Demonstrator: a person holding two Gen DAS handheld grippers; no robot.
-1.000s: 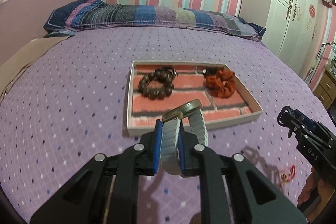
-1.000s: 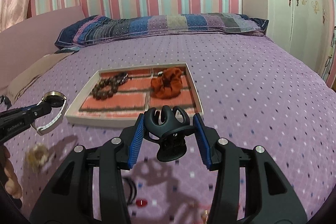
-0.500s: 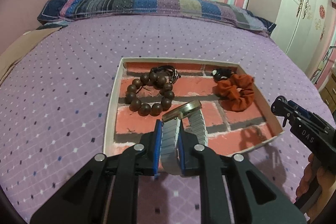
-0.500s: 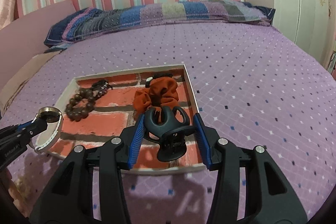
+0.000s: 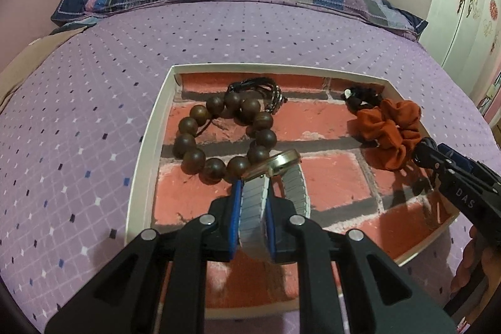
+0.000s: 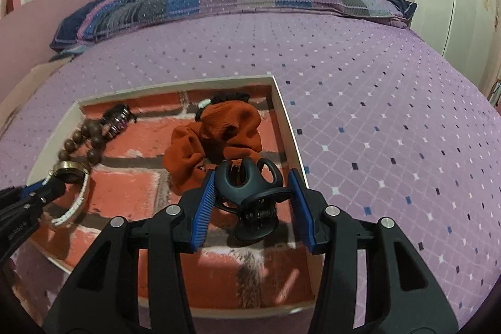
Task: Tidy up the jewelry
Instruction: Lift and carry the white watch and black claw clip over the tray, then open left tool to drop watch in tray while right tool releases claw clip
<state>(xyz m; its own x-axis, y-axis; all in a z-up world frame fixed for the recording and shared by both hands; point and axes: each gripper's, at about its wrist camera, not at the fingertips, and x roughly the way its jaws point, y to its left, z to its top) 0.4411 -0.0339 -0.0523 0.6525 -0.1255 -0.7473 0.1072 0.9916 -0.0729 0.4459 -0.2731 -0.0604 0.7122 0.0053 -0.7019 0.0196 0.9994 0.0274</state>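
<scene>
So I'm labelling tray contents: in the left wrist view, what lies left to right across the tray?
Wooden bead bracelet → watch held in the left gripper → orange scrunchie → right gripper coming in over the tray edge.

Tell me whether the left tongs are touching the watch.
Touching. The left wrist view shows the left tongs shut on the watch, both blue pads pressed against its gray band above the tray.
</scene>
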